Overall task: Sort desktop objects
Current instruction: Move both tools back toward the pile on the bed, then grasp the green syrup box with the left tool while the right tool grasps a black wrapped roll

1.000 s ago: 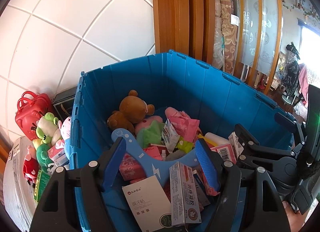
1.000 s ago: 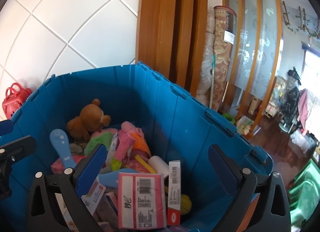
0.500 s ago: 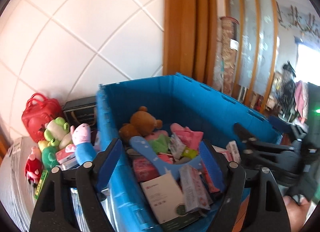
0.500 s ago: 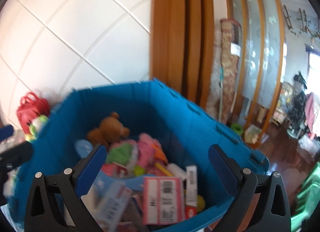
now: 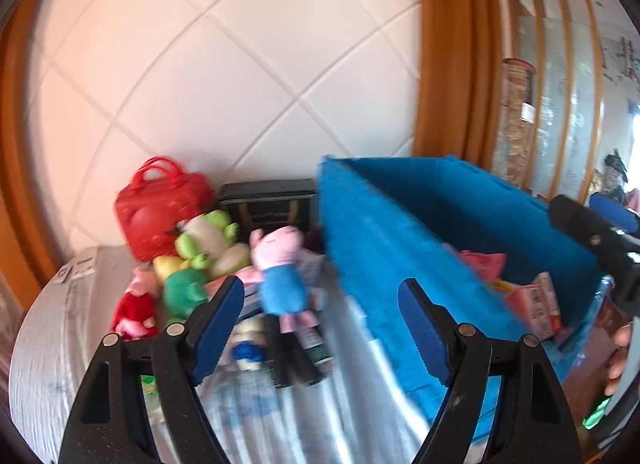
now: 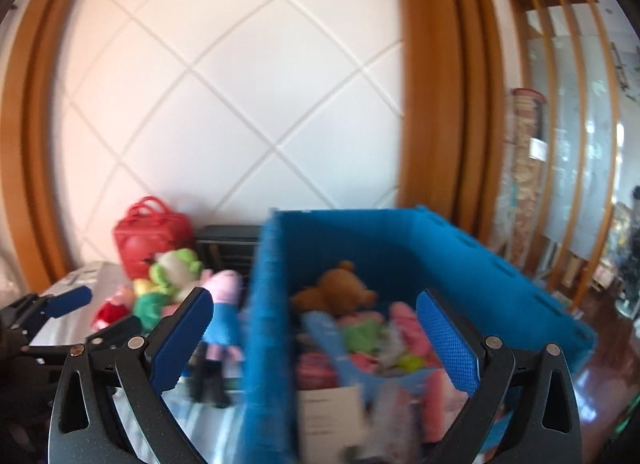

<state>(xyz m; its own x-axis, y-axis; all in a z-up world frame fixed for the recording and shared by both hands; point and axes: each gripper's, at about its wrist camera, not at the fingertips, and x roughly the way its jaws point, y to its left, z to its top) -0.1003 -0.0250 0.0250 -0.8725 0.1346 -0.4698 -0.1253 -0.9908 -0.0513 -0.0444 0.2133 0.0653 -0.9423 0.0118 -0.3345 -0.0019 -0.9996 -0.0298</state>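
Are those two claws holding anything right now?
No. The left claw and the right claw both stand open with nothing between their pads.

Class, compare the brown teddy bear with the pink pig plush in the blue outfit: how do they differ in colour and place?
The brown teddy bear is brown all over; the pink pig plush wears blue. The bear lies inside the blue crate; the pig lies outside it, beside its wall. Both are soft toys.

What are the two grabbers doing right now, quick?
Left gripper: jaws open, holding nothing.
Right gripper: jaws open, holding nothing.
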